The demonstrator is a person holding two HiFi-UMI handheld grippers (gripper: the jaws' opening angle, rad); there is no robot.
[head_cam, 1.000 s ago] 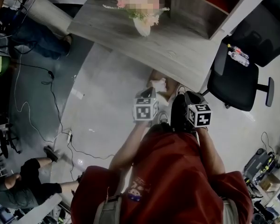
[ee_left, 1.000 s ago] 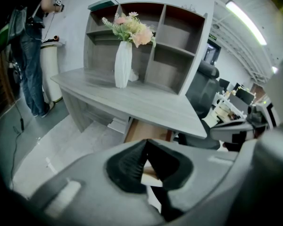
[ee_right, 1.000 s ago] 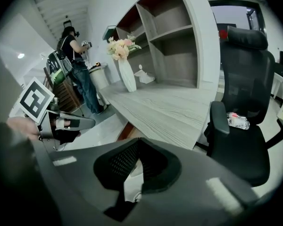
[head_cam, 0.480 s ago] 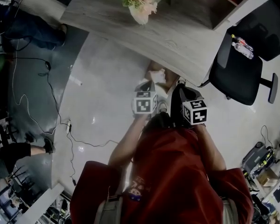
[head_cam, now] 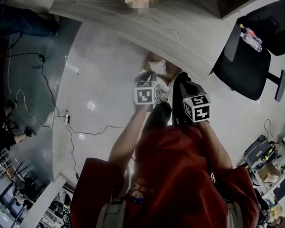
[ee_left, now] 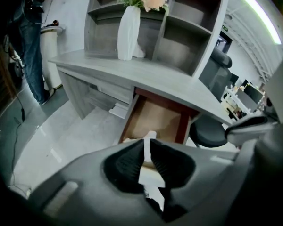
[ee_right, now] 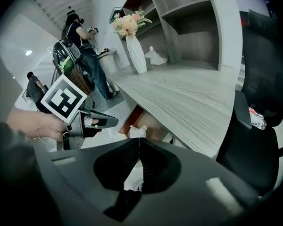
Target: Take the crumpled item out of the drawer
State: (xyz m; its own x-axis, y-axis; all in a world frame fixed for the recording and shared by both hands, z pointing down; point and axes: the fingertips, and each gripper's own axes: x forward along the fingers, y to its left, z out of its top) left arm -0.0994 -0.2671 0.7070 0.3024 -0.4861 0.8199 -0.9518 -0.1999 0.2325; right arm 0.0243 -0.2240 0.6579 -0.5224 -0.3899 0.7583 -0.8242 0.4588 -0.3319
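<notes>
Under the grey desk point(head_cam: 180, 32) a wooden drawer point(ee_left: 155, 119) stands pulled out. A crumpled white item point(ee_right: 137, 131) sits at the drawer's front; it also shows in the head view point(head_cam: 157, 66). My left gripper point(ee_left: 147, 149) points down at the drawer. Its jaws have just been opening and stand a narrow slit apart with nothing gripped; the white item point(ee_left: 151, 135) shows through the gap beyond the tips. In the right gripper view the left gripper point(ee_right: 114, 122) hangs just left of the item, apart from it. My right gripper point(ee_right: 138, 145) is shut and empty, right of the drawer.
A white vase with pink flowers point(ee_left: 128, 27) stands on the desk below open shelves point(ee_left: 188, 27). A black office chair point(head_cam: 247, 65) with a bottle point(head_cam: 251, 36) on it stands to the right. Cables point(head_cam: 71, 132) trail over the pale floor at left. A person point(ee_right: 80, 36) stands beyond the desk.
Both grippers have sunk closer to the open drawer and the white item. The head camera has tipped, so the desk and vase sit higher in the picture.
</notes>
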